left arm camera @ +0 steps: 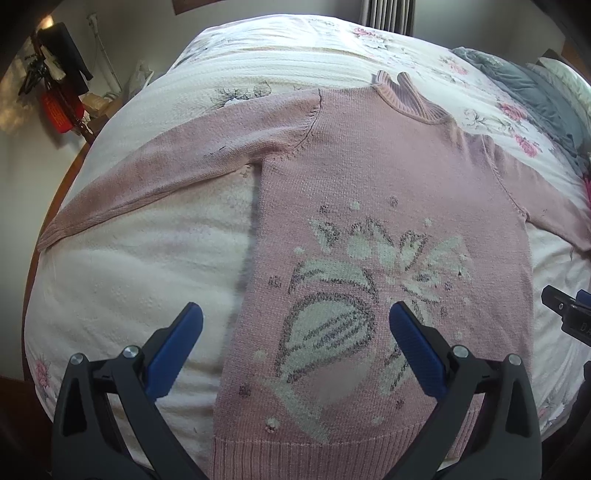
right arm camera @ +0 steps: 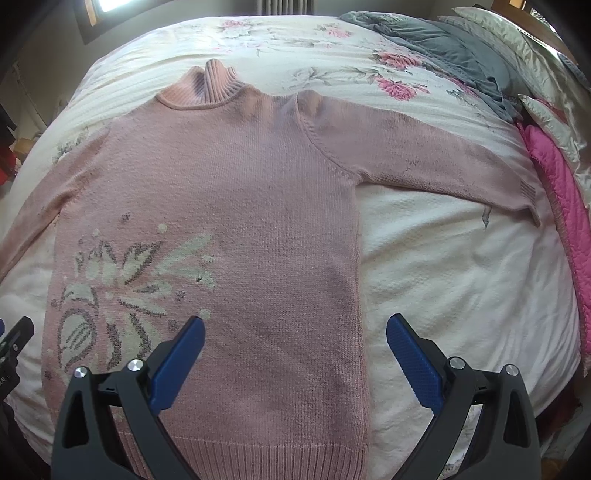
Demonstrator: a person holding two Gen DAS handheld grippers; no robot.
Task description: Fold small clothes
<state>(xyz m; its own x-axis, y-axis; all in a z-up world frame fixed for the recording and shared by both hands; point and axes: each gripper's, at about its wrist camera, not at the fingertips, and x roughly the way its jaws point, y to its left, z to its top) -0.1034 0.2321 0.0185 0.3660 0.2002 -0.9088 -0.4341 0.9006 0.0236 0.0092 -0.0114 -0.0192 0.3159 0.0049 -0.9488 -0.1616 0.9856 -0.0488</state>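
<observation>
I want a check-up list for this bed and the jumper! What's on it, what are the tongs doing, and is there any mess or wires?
Surface: bed with a white floral bedspread, a little wrinkled.
Job's things: pink sweater lying flat, front up, both sleeves spread out, collar away from the cameras; not yet folded.
Clutter: grey blanket, pillows and a bright pink quilt along the bed's right side.
Grippers: left tongs open above the flower pattern near the hem; right tongs open above the hem's right part; neither holds anything.
Cables: a cord on the wall, far left.
Surroundings: radiator, dark hanging items.
</observation>
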